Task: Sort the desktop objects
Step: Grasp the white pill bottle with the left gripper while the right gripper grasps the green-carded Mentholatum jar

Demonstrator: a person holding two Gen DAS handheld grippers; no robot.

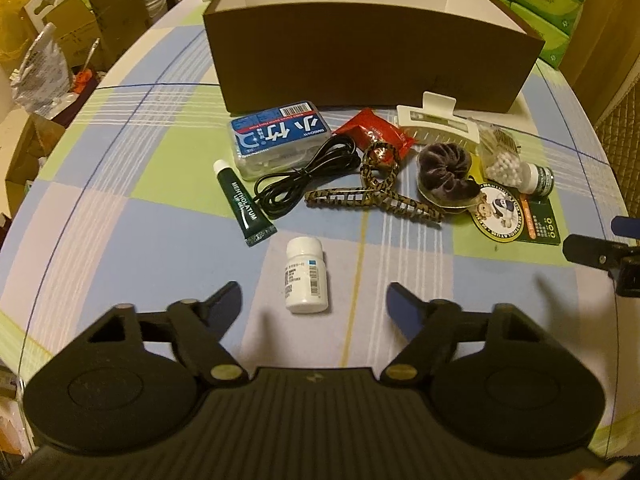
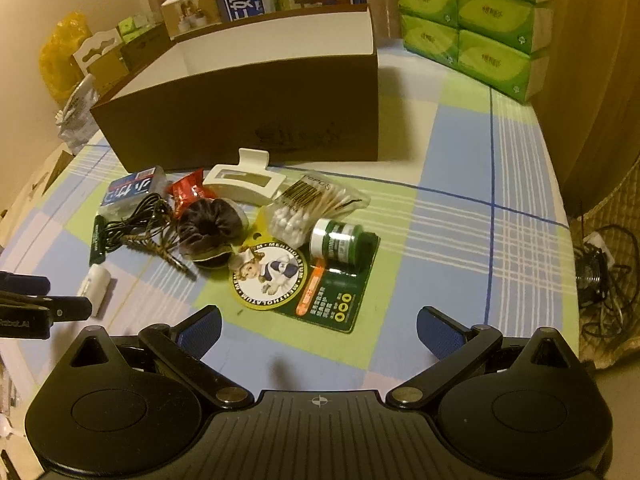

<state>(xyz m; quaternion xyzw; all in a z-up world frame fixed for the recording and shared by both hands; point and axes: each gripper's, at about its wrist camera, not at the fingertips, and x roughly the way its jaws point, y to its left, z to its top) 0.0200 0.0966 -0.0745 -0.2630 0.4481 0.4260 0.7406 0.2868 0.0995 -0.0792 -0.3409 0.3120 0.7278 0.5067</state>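
Note:
A brown open box (image 1: pixel 368 64) (image 2: pixel 256 108) stands at the back of the table. In front of it lie a blue floss case (image 1: pixel 276 136), a green Mentholatum tube (image 1: pixel 244 204), a black cable (image 1: pixel 304 176), a leopard hair clip (image 1: pixel 380 196), a red wrapper (image 1: pixel 380 132), a white claw clip (image 1: pixel 436 124), a brown scrunchie (image 1: pixel 444 172) (image 2: pixel 208 224), cotton swabs (image 2: pixel 312 204) and a carded Mentholatum jar (image 2: pixel 336 240). A white pill bottle (image 1: pixel 306 276) lies between the fingers of my open left gripper (image 1: pixel 316 304). My right gripper (image 2: pixel 320 328) is open and empty, just short of the card.
The table has a checked cloth (image 2: pixel 480 240). Green tissue packs (image 2: pixel 480 20) are stacked at the back right. Cardboard boxes (image 1: pixel 100 12) and bags stand off the left edge. The right gripper's tip (image 1: pixel 600 256) shows at the right of the left wrist view.

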